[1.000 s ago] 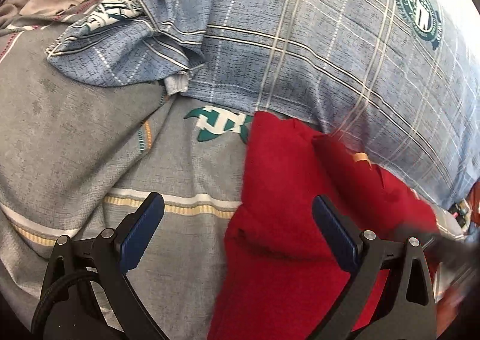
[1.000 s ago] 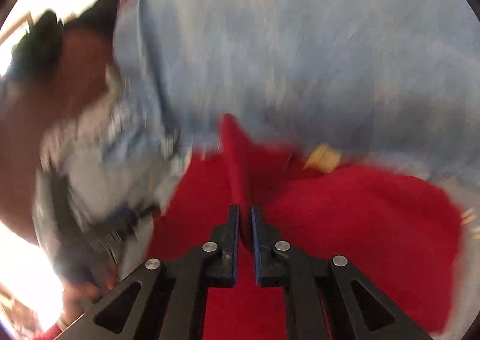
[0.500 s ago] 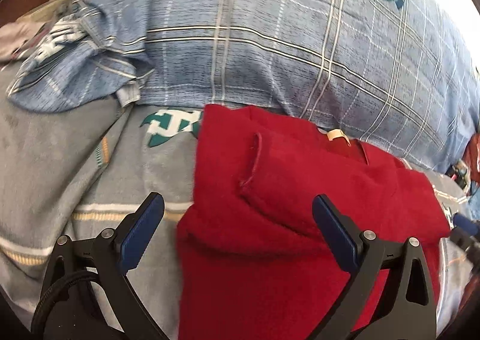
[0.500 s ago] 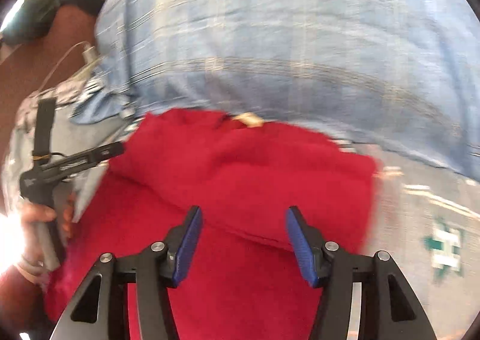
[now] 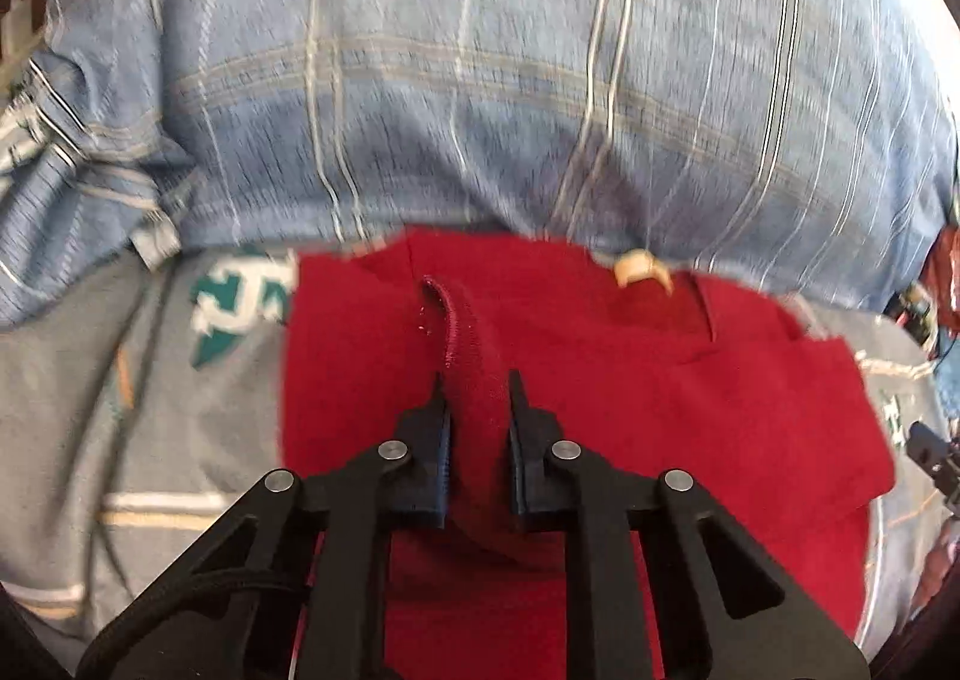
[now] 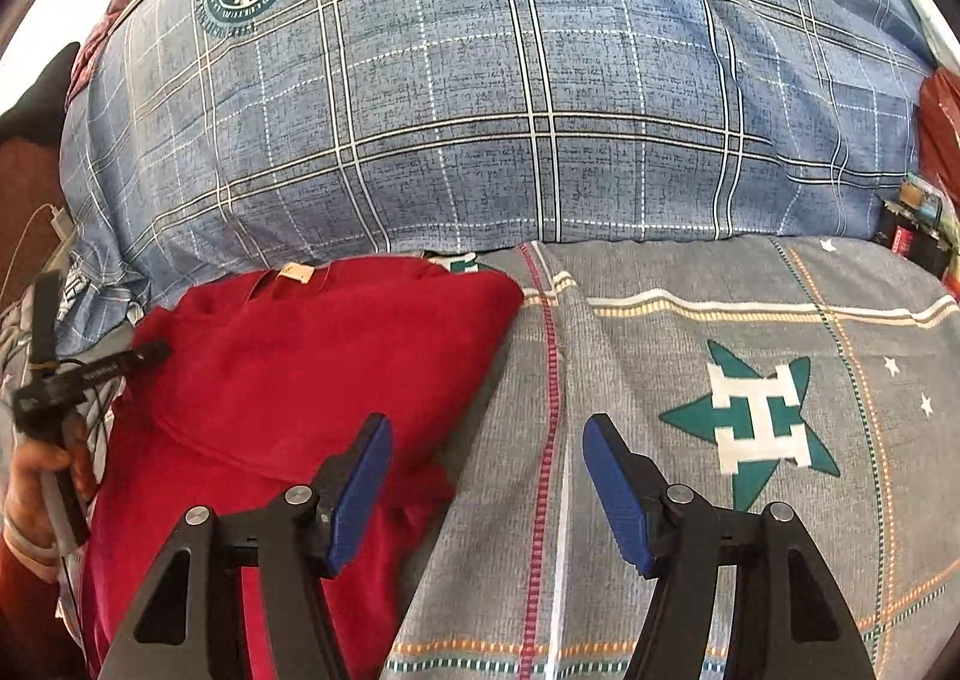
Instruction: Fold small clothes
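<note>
Red cloth is lying on the bed: it is a small red shirt (image 5: 660, 416), partly folded, and it is sitting on the grey bed sheet (image 6: 690, 500) right in front of the big blue checked pillow (image 6: 510, 98). The far edge of the shirt, with its little tan tag (image 5: 639, 271), is touching the bottom of the pillow.

The left claw (image 5: 478, 416) is clenching a raised fold of the red shirt. Its two fingers are nearly together, and a hemmed strip of the shirt is standing up between them.

The right claw (image 6: 487, 479) is released. Its blue pads (image 6: 360, 494) are standing wide apart and are holding nothing. One finger is hanging over the near right part of the shirt, and the other is hanging over the grey sheet, in front of the pillow. A green star (image 6: 756, 422) printed on the sheet is showing a little to the right of that finger, also in front of the pillow.

In the right view, the person's hand (image 6: 36, 476) is showing at the left edge, gripping the handle of the other claw, beside the shirt.
</note>
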